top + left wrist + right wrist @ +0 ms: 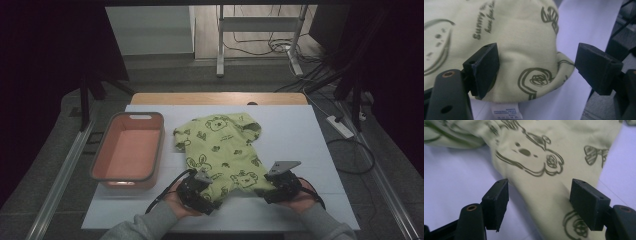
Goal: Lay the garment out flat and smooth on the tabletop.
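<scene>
Shirt (224, 150) of light green cloth lies spread on the white table cover (300, 130), about in the middle, with its near edge close to my two grippers. It is printed with dark green bears, bows and small flowers. In the left gripper view I can read "Sunny" on the cloth (524, 50), and a second line in script beside it that is too blurred for me. A small white label (506, 112) hangs from the hem there; its print is too small to read.

I see the left gripper (199, 192) at the near left corner of the shirt. Its jaws stand wide apart with the hem between them; the left jaw lies against the cloth and the right jaw is clear of it, so nothing is clamped. The right gripper (281, 186) is at the near right corner, also with its jaws apart and the cloth (544, 185) between them, not pressed.

Left of the shirt stands a pink basin (150, 167) with a grey rim, just beside it but not touching. The white cover lies on a wooden tabletop (220, 98), which shows at the far edge. The room is dim; behind the table I see a grey floor, a white metal stand (260, 35) and loose cables (350, 155).
</scene>
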`<action>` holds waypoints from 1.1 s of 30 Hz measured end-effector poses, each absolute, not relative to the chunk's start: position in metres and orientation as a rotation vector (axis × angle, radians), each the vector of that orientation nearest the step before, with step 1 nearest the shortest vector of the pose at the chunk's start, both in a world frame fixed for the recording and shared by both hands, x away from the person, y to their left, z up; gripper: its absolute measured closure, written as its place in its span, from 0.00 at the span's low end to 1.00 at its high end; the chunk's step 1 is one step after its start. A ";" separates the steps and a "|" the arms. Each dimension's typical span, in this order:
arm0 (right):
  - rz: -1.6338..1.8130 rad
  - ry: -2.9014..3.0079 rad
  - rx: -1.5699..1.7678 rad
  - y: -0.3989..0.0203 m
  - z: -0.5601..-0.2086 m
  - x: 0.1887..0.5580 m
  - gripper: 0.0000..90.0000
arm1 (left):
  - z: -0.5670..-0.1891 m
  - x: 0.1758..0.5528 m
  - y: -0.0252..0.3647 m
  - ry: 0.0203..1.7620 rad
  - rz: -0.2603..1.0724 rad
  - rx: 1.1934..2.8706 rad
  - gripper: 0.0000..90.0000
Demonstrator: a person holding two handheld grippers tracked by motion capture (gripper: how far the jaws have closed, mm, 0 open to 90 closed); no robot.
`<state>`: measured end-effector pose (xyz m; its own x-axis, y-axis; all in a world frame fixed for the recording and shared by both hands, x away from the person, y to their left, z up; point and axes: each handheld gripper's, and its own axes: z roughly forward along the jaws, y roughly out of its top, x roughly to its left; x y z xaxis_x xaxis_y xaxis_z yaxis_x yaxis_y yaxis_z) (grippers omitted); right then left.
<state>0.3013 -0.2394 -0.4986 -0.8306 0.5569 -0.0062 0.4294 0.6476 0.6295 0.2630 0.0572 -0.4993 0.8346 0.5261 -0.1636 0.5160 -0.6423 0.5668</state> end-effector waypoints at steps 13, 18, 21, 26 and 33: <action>0.978 2.676 0.806 -0.246 -0.497 0.309 0.89 | -0.506 0.280 0.069 0.710 -0.083 2.358 0.93; 1.058 2.707 0.812 -0.249 -0.489 0.307 0.93 | -0.495 0.284 0.084 0.672 -0.160 2.297 0.94; 1.156 2.723 0.816 -0.251 -0.474 0.299 0.93 | -0.484 0.284 0.097 0.640 -0.216 2.239 0.94; 1.259 2.751 0.723 -0.248 -0.443 0.279 0.93 | -0.464 0.281 0.121 0.561 -0.291 2.166 0.94; 1.191 2.877 0.731 -0.240 -0.461 0.275 0.83 | -0.484 0.274 0.115 0.539 -0.345 2.282 0.92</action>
<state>0.2752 -0.2398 -0.4611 -0.8939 0.3899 0.2213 0.4322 0.6186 0.6562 0.2736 0.1154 -0.4838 0.8750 0.2742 -0.3989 0.4771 -0.6279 0.6149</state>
